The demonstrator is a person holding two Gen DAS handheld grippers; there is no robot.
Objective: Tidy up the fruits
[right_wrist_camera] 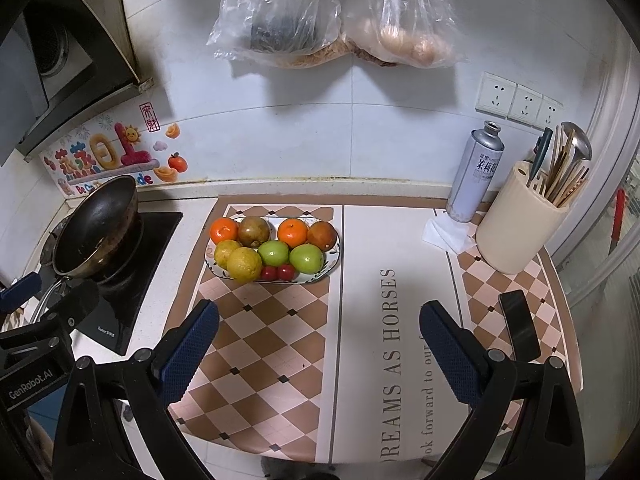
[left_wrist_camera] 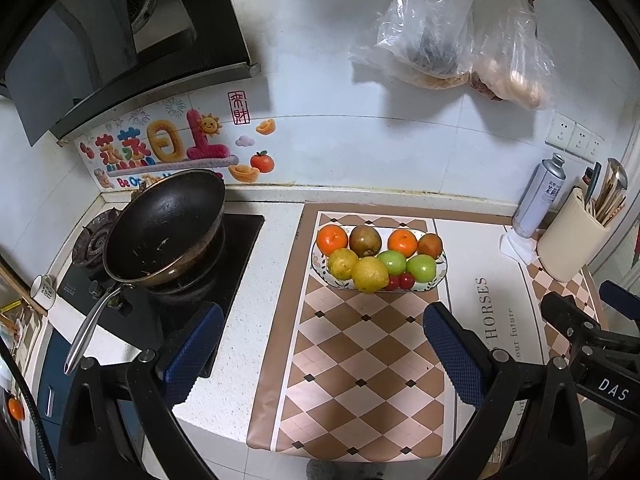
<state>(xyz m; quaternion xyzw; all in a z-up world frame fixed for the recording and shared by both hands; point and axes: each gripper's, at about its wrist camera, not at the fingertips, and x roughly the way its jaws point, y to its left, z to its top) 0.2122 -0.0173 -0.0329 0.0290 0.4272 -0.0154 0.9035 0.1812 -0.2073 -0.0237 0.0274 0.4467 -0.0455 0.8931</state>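
A patterned white plate (left_wrist_camera: 440,270) (right_wrist_camera: 334,258) sits on the checkered mat, holding fruit in rows. At the back are two oranges (left_wrist_camera: 332,239) (right_wrist_camera: 224,229) and two brownish fruits (left_wrist_camera: 364,240) (right_wrist_camera: 254,231). In front lie two yellow lemons (left_wrist_camera: 370,274) (right_wrist_camera: 244,265), two green apples (left_wrist_camera: 421,268) (right_wrist_camera: 306,258) and two small red tomatoes (left_wrist_camera: 406,280) (right_wrist_camera: 286,272). My left gripper (left_wrist_camera: 320,340) hangs open above the mat, short of the plate, nothing between its fingers. My right gripper (right_wrist_camera: 318,336) is open too, nearer the mat's front, empty.
A black wok (left_wrist_camera: 164,226) (right_wrist_camera: 96,224) rests on the stove at left. A spray can (right_wrist_camera: 476,172), a paper tissue (right_wrist_camera: 446,232) and a cream utensil holder (right_wrist_camera: 520,216) stand at back right. A dark phone (right_wrist_camera: 518,326) lies on the mat's right. Plastic bags (right_wrist_camera: 332,12) hang on the wall.
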